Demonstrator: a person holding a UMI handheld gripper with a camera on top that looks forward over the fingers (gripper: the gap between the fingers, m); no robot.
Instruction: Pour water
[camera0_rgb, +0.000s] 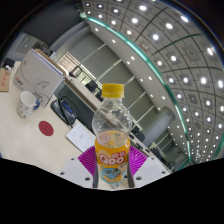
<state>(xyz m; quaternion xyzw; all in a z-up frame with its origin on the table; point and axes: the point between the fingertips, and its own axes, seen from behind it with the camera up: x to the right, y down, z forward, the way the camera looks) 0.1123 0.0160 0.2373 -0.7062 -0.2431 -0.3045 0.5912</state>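
Observation:
A clear plastic bottle (113, 135) with a yellow cap and an orange "Qoo" label stands between my fingers. Both purple pads (88, 152) press on its label at left and right, so my gripper (112, 160) is shut on the bottle. The view is tilted, with the ceiling showing behind the bottle, so the bottle is held up off the table. A clear cup (29, 103) stands on the white table (30, 135) far to the left of the bottle.
A red round coaster (46, 128) lies on the table near the cup. A black device (66, 108) and a white box (82, 134) lie just left of the bottle. A white board (42, 72) leans behind the cup. Ceiling lights fill the right side.

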